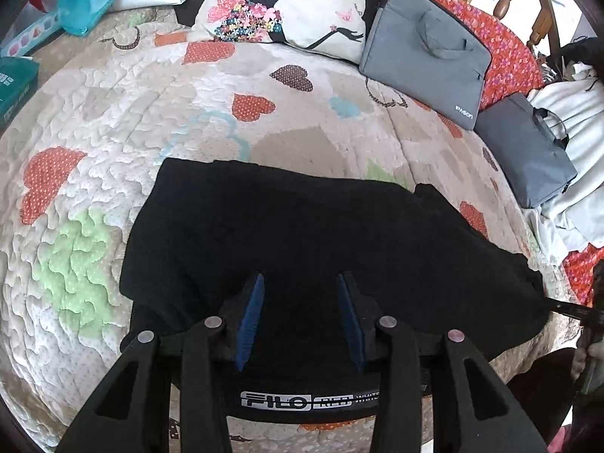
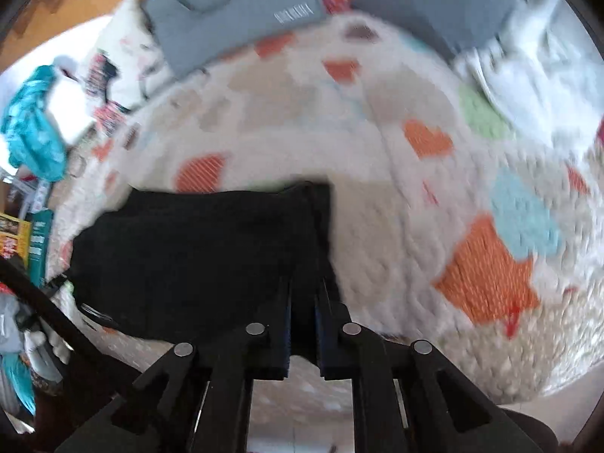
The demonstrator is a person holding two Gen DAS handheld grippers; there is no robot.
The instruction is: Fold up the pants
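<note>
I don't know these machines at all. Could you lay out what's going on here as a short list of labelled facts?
Setting: a bed with a heart-patterned quilt
Garment: black pants lying partly folded on the quilt
Left gripper: open, over the pants near the waistband
Right gripper: shut on the pants' edge
Nearby: printed pillow, two grey bags
Image quality: right wrist view is motion-blurred
</note>
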